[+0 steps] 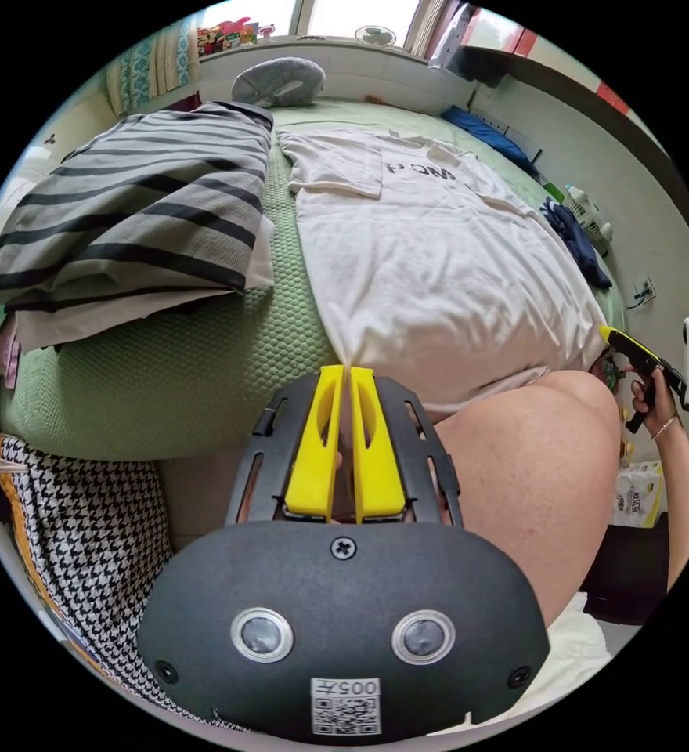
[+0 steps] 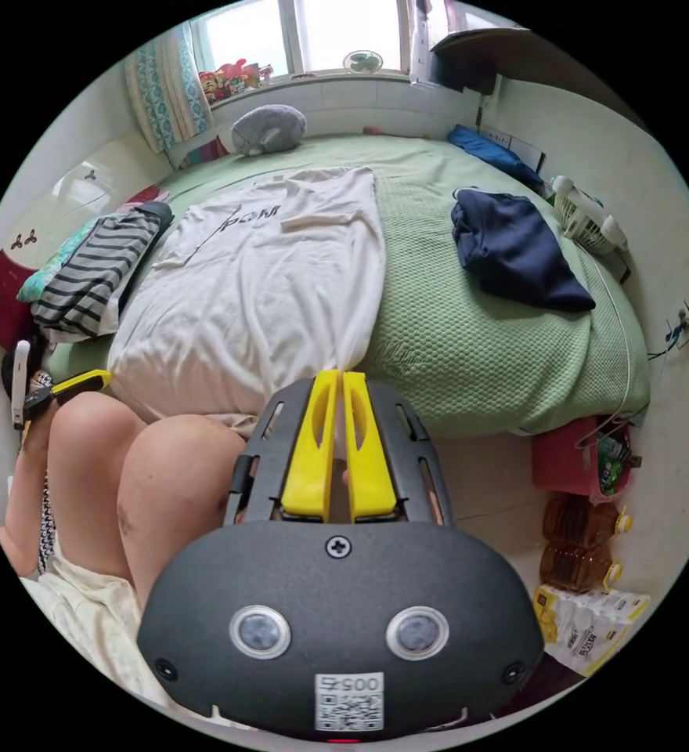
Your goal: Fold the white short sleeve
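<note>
Left gripper view, left to right. A striped garment (image 1: pixel 133 211) is lying folded at the left side of the green bed (image 1: pixel 203 368), overhanging that edge slightly. A strip of bare green cover is separating it from the white short sleeve shirt (image 1: pixel 431 266), which is lying spread flat along the middle of the bed, its hem reaching the near edge and one sleeve folded in over the chest. The left gripper (image 1: pixel 348 370) is pinching the hem's corner, its yellow jaws closed together on a gathered point of cloth at the bed's near edge. The person's knee (image 1: pixel 532 470) is pressing against that edge just right of the jaws. Farther right, the right gripper (image 1: pixel 607 333) is showing beyond the knee, held in the person's hand (image 1: pixel 654 395).

Right gripper view, left to right. The striped garment (image 2: pixel 94 274) is sitting at the bed's left edge, touching the shirt's side. The shirt (image 2: pixel 266 290) is covering the left half of the bed (image 2: pixel 477 345). The right gripper (image 2: pixel 338 374) is clamping the hem's other corner at the near edge, jaws closed on bunched cloth. To the right, a wide stretch of bare cover is lying open up to a dark blue garment (image 2: pixel 517 247) near the right edge.
</note>
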`<move>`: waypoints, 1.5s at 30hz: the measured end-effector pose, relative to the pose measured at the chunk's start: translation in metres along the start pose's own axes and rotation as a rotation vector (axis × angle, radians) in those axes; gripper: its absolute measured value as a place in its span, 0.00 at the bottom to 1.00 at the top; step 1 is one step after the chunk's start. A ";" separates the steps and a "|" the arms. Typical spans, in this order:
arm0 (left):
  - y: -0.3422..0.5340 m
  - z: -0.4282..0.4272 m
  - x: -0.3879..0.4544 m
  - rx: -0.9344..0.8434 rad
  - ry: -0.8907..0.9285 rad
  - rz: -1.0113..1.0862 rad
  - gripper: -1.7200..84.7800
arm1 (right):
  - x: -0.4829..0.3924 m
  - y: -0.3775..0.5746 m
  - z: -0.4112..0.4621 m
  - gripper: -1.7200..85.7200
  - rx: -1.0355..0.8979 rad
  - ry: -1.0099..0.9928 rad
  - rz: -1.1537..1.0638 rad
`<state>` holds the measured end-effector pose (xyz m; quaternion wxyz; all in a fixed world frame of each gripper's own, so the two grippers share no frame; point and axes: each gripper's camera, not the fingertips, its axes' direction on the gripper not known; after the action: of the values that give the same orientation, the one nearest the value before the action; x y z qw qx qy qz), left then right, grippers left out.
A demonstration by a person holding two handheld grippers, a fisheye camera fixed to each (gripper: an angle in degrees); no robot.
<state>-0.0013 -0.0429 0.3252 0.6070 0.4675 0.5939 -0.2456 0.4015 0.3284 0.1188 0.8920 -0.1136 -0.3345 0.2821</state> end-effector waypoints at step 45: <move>-0.165 -0.023 -0.065 0.091 -0.092 -0.082 0.03 | 0.008 -0.197 0.093 0.00 0.033 0.155 0.045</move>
<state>-0.1649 -0.1131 0.3443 0.6012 0.4580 0.5723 -0.3182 0.4287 0.1734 0.2699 0.9104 -0.1280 -0.2570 0.2979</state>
